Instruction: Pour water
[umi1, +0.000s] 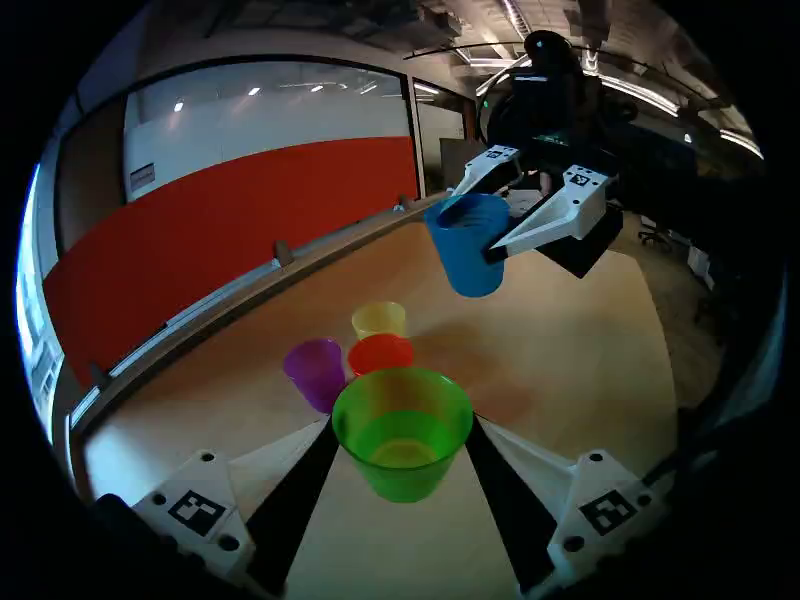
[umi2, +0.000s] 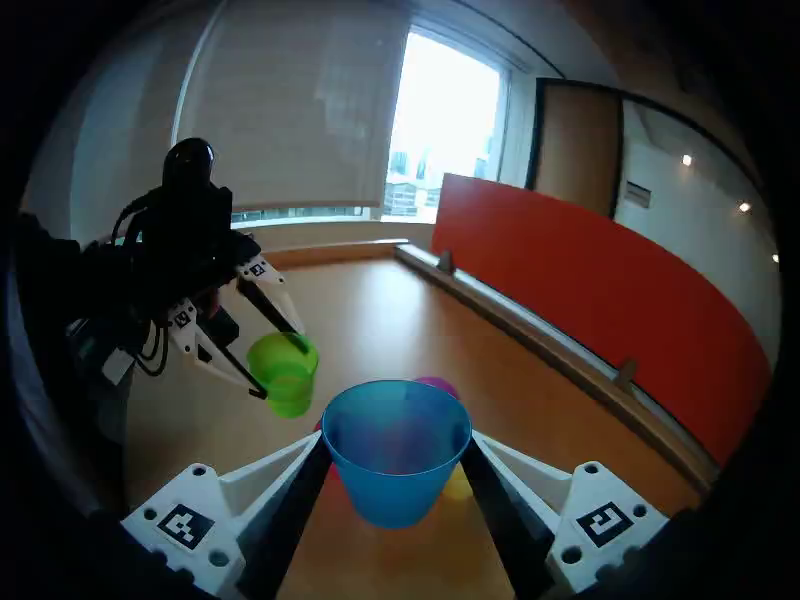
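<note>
**Left gripper view: green cup (umi1: 403, 470) clamped up close, blue cup (umi1: 468, 250) held up opposite**

- Surroundings: three small cups stand bunched on the wooden table (umi1: 570, 340) just past the green cup. They are a purple cup (umi1: 316, 372), a red cup (umi1: 380, 353) and a yellow cup (umi1: 379, 319). The red one sits tight against its neighbours.
- This cluster lies between the two held cups, lower than the blue one.
- A red wall panel (umi1: 230, 230) runs along the table's long edge. Right gripper view has a bright window (umi2: 445, 130) behind.
- Left gripper (umi1: 403, 430): fingers clamped on the green cup, one on each side wall, with the cup right at the fingertips.
- Right gripper (umi2: 396, 450): same grip on the blue cup, both fingers pressing its sides. In left gripper view it hangs well above the table, beyond the cluster.
- Orientation: both cups are mouth up with the long axis near vertical. The blue cup leans slightly in left gripper view.
- Contents: there is a yellowish patch at the green cup's bottom, and I cannot tell if it is water. The blue cup's contents are unclear too.
</note>
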